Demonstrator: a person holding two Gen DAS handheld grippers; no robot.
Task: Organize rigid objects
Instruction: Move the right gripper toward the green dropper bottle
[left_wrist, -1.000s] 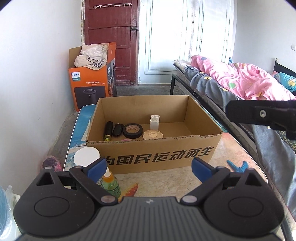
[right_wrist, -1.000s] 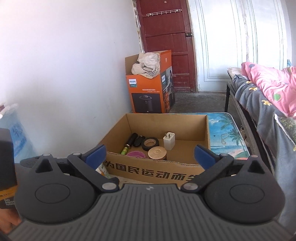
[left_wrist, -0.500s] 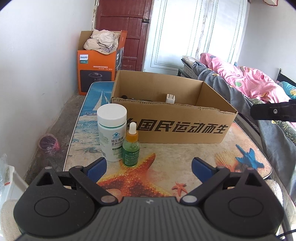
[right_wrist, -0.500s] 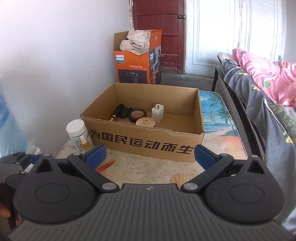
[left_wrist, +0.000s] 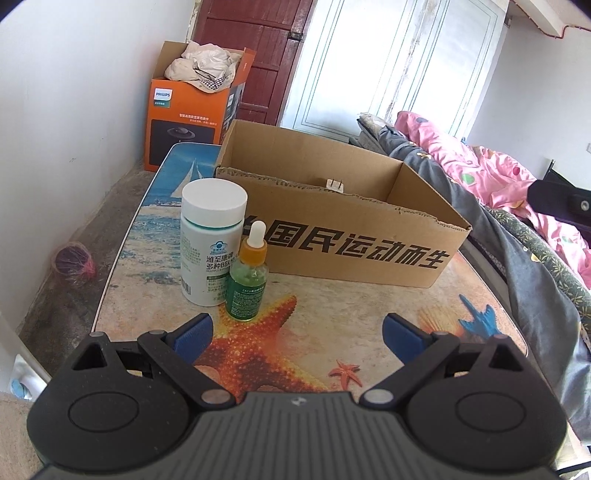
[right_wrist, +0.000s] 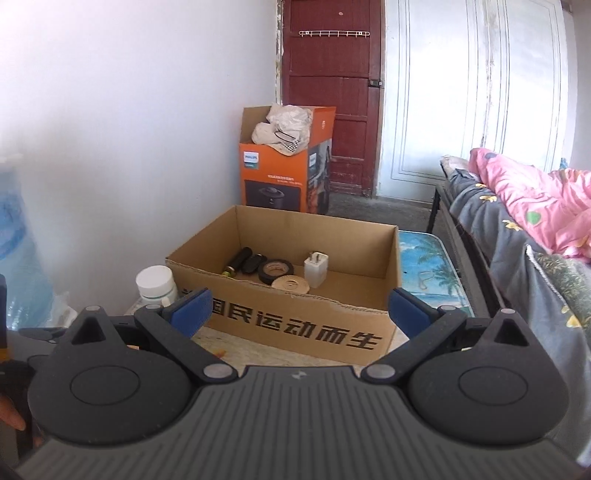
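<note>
Two bottles are seen upright on the table (left_wrist: 369, 314), just left of the near wall of the cardboard box (left_wrist: 351, 240): a white pill bottle (left_wrist: 212, 240) and a small green dropper bottle (left_wrist: 248, 280), touching or nearly so. Inside the box are seen a black cylinder (right_wrist: 238, 261), a tape roll (right_wrist: 276, 270), a tan disc (right_wrist: 291, 285) and a white charger (right_wrist: 316, 269). The left gripper (left_wrist: 297, 334) is held low over the table, jaws spread wide and empty. The right gripper (right_wrist: 300, 308) is held before the box, jaws likewise wide apart, nothing between them.
</note>
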